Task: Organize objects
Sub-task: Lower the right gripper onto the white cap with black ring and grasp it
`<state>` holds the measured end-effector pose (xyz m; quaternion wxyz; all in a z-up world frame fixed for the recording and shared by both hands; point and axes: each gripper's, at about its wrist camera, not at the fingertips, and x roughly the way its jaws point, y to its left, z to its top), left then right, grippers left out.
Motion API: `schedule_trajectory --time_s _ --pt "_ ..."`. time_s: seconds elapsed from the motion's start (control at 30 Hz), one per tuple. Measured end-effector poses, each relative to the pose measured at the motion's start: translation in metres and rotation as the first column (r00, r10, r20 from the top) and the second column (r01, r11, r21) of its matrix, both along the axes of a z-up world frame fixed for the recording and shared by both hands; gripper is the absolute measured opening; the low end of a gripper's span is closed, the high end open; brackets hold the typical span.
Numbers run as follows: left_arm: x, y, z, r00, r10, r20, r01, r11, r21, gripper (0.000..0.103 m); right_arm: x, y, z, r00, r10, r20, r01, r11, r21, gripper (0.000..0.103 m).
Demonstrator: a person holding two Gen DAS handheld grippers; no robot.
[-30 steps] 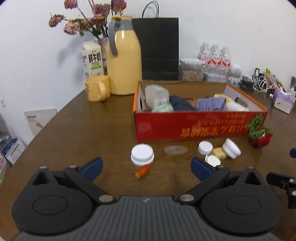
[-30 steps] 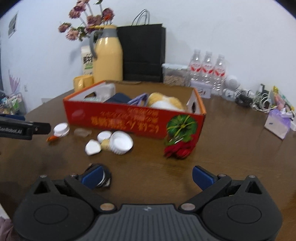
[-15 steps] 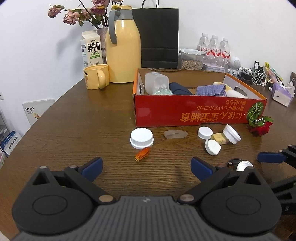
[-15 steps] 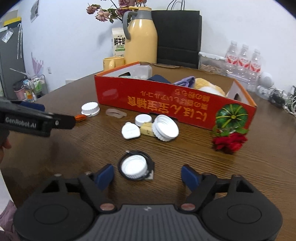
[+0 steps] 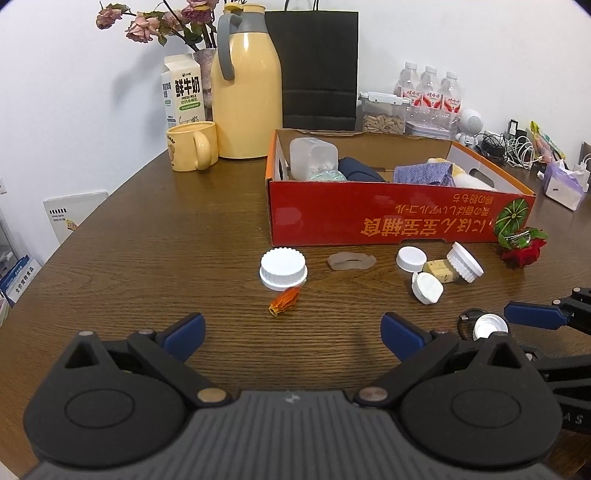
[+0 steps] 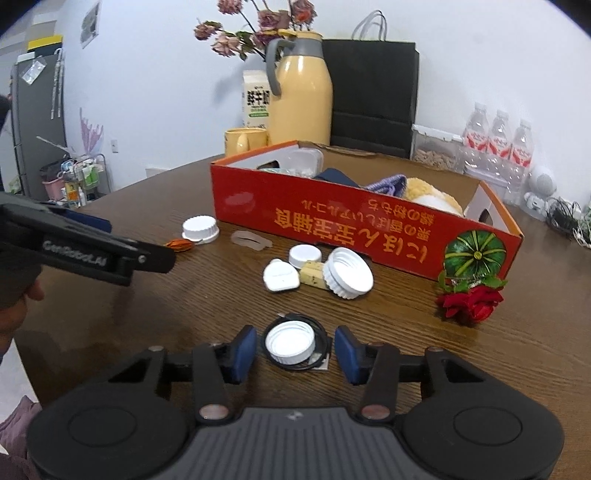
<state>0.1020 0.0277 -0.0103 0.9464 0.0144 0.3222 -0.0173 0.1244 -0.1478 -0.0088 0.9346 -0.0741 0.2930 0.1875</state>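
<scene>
- Fingers of the right gripper (image 6: 294, 350) are set apart on either side of an upturned white cap (image 6: 290, 342) lying on the table (image 6: 480, 369), untouched, apparently for a pinch.
- Spread and empty, the left gripper (image 5: 291, 330) is held short of the orange bud (image 5: 284, 301).
- Other caps are scattered before the red box (image 6: 332, 225), judged the destination.

- A lived-in home or small office room, with a round wooden table (image 5: 147, 240) against a plain white wall.
- Everyday drink things stand together: a yellow thermos jug (image 5: 245, 85), a matching mug (image 5: 192, 146), a milk carton (image 5: 183, 92), bottled water (image 5: 428, 90).
- Dried roses (image 5: 162, 22) and a black paper bag (image 5: 319, 66) sit behind.
- A cluttered utility cart (image 6: 79, 177) and a grey cabinet (image 6: 37, 122) stand beyond.
</scene>
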Motion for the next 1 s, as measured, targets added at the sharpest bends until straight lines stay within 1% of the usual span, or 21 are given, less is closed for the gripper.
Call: schedule_trajectory --time_s 0.03,0.1,0.17,0.27,0.53,0.57,0.6,0.63,0.93,1.0 --pt "-0.0001 -0.0001 -0.0002 1.000 0.000 -0.001 0.000 1.000 0.000 0.103 -0.0009 0.0008 0.0003 1.000 0.007 0.004 -0.007 1.000 -0.002 0.043" --pt "-0.0001 -0.0001 -0.0009 1.000 -0.001 -0.003 0.001 1.000 0.000 0.103 -0.0009 0.0017 0.0010 1.000 0.007 0.010 -0.007 1.000 -0.006 0.031" --pt "-0.0006 0.0002 -0.0010 1.000 0.000 -0.005 0.000 1.000 0.000 0.103 -0.0009 0.0003 0.0019 1.000 0.007 0.011 -0.007 1.000 0.002 0.026" --pt "-0.0007 0.0007 -0.0012 1.000 0.003 -0.005 -0.003 1.000 -0.001 0.103 -0.0019 -0.0002 0.0029 1.000 0.004 0.018 -0.004 1.000 0.006 0.025" --pt "-0.0019 0.0023 -0.0017 1.000 0.002 -0.011 -0.002 1.000 -0.003 0.103 -0.0016 0.0037 0.0015 1.000 0.024 0.018 -0.024 1.000 -0.012 0.024" --pt "-0.0019 0.0023 -0.0017 1.000 0.002 -0.011 -0.003 1.000 -0.003 0.103 -0.0018 0.0028 0.0018 1.000 0.024 0.020 -0.024 1.000 -0.007 0.022" --pt "-0.0019 0.0022 -0.0017 1.000 0.003 -0.011 -0.003 1.000 -0.003 0.103 -0.0019 0.0023 0.0022 0.999 0.025 0.021 -0.025 1.000 -0.002 0.010" --pt "-0.0019 0.0023 -0.0017 1.000 0.004 -0.011 -0.004 1.000 -0.003 0.103 -0.0017 0.0017 0.0024 1.000 0.024 0.020 -0.024 1.000 0.001 0.005" --pt "-0.0006 0.0041 -0.0038 1.000 0.007 -0.018 -0.007 1.000 -0.005 0.103 -0.0005 0.0002 0.0035 0.999 0.025 0.025 -0.025 1.000 0.013 0.005" --pt "-0.0003 0.0040 -0.0046 1.000 0.006 -0.020 -0.007 1.000 -0.005 0.103 0.0013 0.0023 0.0023 0.999 0.027 0.020 -0.027 1.000 0.008 0.012"
